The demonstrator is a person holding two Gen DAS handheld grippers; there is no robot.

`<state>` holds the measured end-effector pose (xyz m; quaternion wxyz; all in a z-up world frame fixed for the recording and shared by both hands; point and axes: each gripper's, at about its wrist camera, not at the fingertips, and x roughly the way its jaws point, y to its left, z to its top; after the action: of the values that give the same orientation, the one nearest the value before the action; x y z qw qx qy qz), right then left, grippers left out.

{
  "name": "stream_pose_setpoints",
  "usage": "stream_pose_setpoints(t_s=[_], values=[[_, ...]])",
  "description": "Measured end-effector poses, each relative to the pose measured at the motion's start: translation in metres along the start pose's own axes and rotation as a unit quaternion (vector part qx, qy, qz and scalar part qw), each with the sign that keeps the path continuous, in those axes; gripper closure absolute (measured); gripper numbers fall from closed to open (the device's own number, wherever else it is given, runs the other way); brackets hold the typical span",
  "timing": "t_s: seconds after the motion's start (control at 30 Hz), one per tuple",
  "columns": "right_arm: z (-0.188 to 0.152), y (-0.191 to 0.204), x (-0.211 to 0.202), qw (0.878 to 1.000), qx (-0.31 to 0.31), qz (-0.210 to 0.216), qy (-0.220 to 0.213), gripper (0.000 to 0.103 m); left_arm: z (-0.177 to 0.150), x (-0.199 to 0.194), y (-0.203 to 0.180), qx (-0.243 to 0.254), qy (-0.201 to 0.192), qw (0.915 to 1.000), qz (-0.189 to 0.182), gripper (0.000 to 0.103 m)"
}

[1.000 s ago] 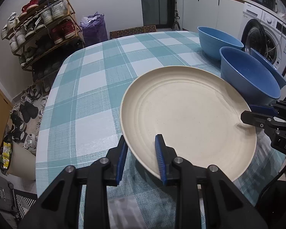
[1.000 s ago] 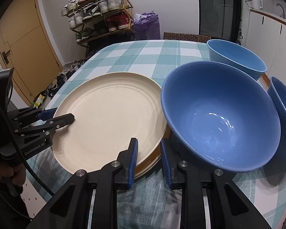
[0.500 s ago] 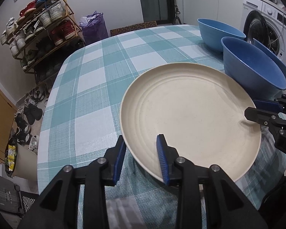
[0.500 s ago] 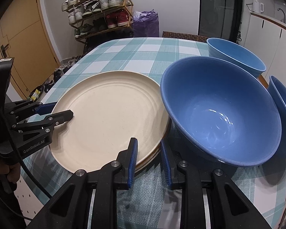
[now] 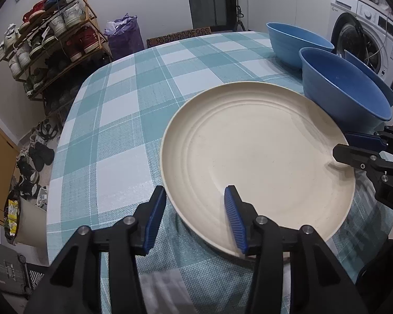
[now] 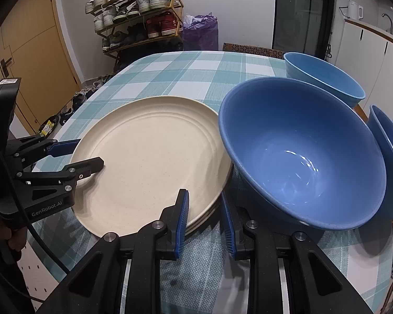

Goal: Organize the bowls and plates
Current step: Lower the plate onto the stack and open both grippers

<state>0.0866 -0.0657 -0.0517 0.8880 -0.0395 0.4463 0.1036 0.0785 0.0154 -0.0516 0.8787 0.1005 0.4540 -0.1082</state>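
A cream plate (image 5: 259,154) tops a short stack of plates (image 6: 149,157) on the checked tablecloth (image 5: 123,120). My left gripper (image 5: 196,217) is open, its jaws astride the plate's near rim, one finger over the plate; it also shows in the right wrist view (image 6: 73,157). My right gripper (image 6: 204,219) is open at the stack's opposite rim, beside a blue bowl (image 6: 301,151); it shows in the left wrist view (image 5: 351,146). A second blue bowl (image 6: 325,78) stands behind, a third (image 6: 387,146) leans at the right.
The table edge runs close on the left side (image 5: 57,162). A shoe rack (image 5: 52,41) and a purple bag (image 5: 123,39) stand beyond the table. A washing machine (image 5: 369,34) is at the right, a wooden door (image 6: 31,47) at the left.
The left gripper's jaws have opened wider around the plate rim. The right gripper has barely moved. The plates and bowls stay in place.
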Motion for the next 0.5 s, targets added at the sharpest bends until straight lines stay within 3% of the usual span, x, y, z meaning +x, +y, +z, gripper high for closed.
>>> stream_pose_setpoints(t_s=[0.1,0.27,0.33,0.4,0.5], values=[[0.001,-0.001,0.000,1.000,0.000,0.000,-0.001,0.078,0.001,-0.003,0.005,-0.014,-0.002,0.9998,-0.015,0.053],[0.004,0.002,-0.007,1.000,-0.008,0.007,-0.009,0.063,0.003,-0.011,0.014,-0.042,-0.013,0.9983,-0.038,0.044],[0.005,0.004,-0.010,1.000,-0.010,0.009,-0.014,0.055,0.003,-0.013,0.017,-0.052,-0.015,0.9976,-0.043,0.036],[0.006,0.005,-0.013,1.000,-0.012,0.013,-0.017,0.055,0.004,-0.018,0.019,-0.060,-0.022,0.9970,-0.043,0.025],[0.008,0.007,-0.017,0.999,-0.013,0.024,-0.020,0.048,0.005,-0.028,0.020,-0.064,-0.036,0.9957,-0.056,0.023]])
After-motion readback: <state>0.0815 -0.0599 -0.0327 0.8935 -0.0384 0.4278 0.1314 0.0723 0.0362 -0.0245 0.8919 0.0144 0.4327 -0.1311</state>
